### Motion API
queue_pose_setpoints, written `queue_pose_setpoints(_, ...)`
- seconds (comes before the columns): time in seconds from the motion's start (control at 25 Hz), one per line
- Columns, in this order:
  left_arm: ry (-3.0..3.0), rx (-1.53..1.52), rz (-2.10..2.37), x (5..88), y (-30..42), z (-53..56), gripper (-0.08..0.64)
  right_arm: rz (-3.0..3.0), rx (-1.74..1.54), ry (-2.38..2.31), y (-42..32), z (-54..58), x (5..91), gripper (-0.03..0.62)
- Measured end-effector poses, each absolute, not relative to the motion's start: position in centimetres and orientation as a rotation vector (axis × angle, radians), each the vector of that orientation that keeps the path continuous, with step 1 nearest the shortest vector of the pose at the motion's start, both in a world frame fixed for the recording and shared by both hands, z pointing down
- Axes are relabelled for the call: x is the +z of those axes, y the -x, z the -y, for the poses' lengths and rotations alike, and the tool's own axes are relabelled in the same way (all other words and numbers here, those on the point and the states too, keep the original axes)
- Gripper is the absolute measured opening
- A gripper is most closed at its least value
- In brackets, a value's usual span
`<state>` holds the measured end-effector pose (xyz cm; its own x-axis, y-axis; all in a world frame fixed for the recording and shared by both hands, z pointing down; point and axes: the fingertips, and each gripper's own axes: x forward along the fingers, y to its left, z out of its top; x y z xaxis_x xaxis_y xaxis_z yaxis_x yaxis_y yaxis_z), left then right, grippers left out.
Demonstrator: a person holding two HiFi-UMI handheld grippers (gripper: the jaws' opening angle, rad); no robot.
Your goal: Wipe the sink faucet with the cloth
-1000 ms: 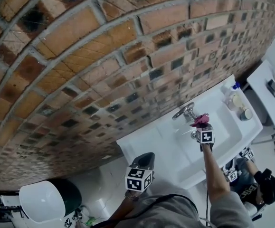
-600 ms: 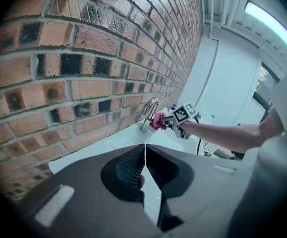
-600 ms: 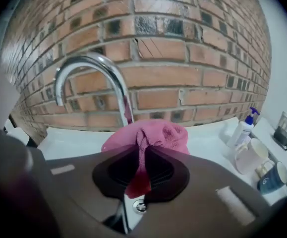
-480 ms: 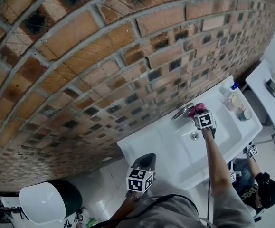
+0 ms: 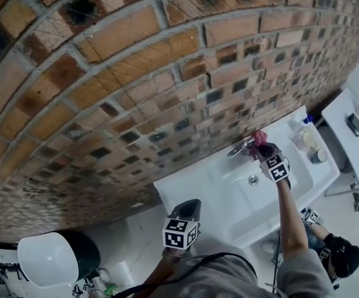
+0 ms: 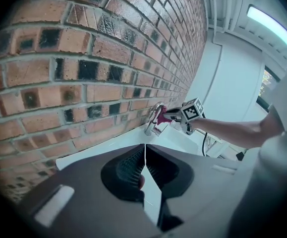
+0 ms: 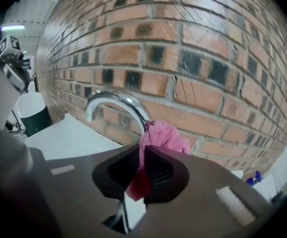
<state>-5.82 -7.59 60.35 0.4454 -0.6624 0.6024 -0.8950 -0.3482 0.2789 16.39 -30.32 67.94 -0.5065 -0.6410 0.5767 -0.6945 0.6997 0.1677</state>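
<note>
A curved chrome faucet (image 5: 240,146) (image 7: 114,104) (image 6: 153,118) rises at the back of the white sink (image 5: 303,177) against the brick wall. My right gripper (image 5: 261,148) (image 7: 142,158) is shut on a pink cloth (image 7: 162,136) (image 5: 258,137) (image 6: 161,111). The cloth is pressed against the faucet's right side, near its base end. My left gripper (image 5: 190,208) (image 6: 144,163) is shut with nothing in it, held low and well left of the sink.
A brick wall (image 5: 136,73) runs behind the sink. Bottles and a small jar (image 5: 309,138) stand on the sink's right end. A white and dark bin (image 5: 55,259) is at lower left. A drain (image 5: 252,180) lies in the basin.
My right gripper has carried the pink cloth from the basin side of the faucet up and back toward the wall. The left gripper has stayed put.
</note>
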Motion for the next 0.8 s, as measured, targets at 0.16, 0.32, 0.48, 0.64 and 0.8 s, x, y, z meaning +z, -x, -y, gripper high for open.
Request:
queue_pose_setpoints(0.16,-2.166,0.512,1.263,59.7,4.4,7.7,0.021,2.366,-0.046,-0.968,-13.8,27.8,63.7,0.037)
queue_pose_setpoints(0.32,-2.203,0.499,1.244,59.0,3.6,7.5,0.021,2.4,-0.117,-0.935,-10.5,25.7,61.2,0.037)
queue_pose_setpoints(0.48,-2.22,0.488,1.245,58.5,3.9,7.1,0.021,2.356,-0.168,-0.792,-6.1,22.8,63.4,0.037)
queue_pose_setpoints(0.64,-2.24,0.463,1.263,57.3,4.5,6.5,0.021,2.236,0.015,-0.73,-3.6,21.1,70.3,0.037)
queue_pose_setpoints(0.8,-2.271,0.431,1.275,55.6,5.3,4.8,0.021,2.188,0.416,-0.967,-5.5,19.8,72.9,0.037)
